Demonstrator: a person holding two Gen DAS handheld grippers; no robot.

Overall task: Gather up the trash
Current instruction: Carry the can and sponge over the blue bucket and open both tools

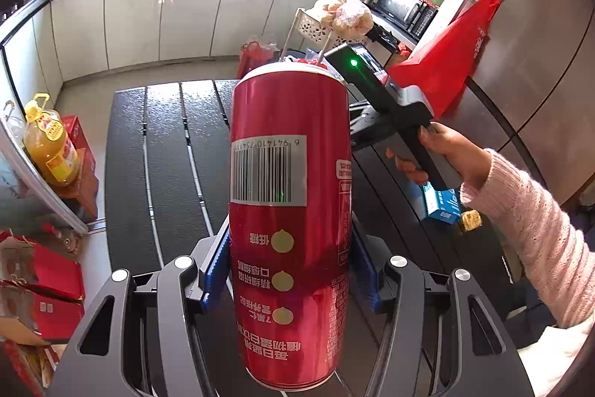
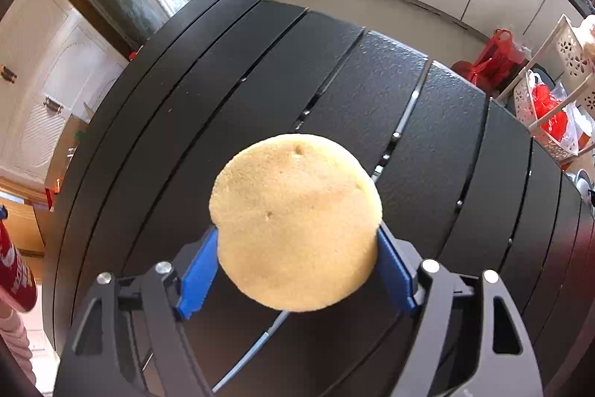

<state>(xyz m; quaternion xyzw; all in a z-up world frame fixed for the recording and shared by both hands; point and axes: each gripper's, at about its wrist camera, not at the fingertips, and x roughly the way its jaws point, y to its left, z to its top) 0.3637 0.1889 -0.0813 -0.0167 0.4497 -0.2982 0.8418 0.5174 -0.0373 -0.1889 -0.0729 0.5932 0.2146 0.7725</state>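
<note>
My left gripper [image 1: 290,270] is shut on a tall red drink can [image 1: 290,203] with a barcode and upside-down print, held above the black slatted table [image 1: 163,151]. My right gripper [image 2: 297,266] is shut on a round yellow-beige sponge-like cake piece [image 2: 297,222], held above the same table [image 2: 260,69]. In the left wrist view the right gripper's black body [image 1: 375,80] shows at right, held by a hand in a pink sleeve [image 1: 528,233]; its fingers are hidden behind the can. The can's edge shows at far left in the right wrist view [image 2: 18,278].
A blue box [image 1: 442,203] and a small yellow packet [image 1: 470,220] lie on the table at right. White basket rack [image 2: 554,99] with red bags stands beyond the table. Oil bottle [image 1: 48,144] and red boxes [image 1: 44,285] are on the floor at left. Kitchen counters line the back.
</note>
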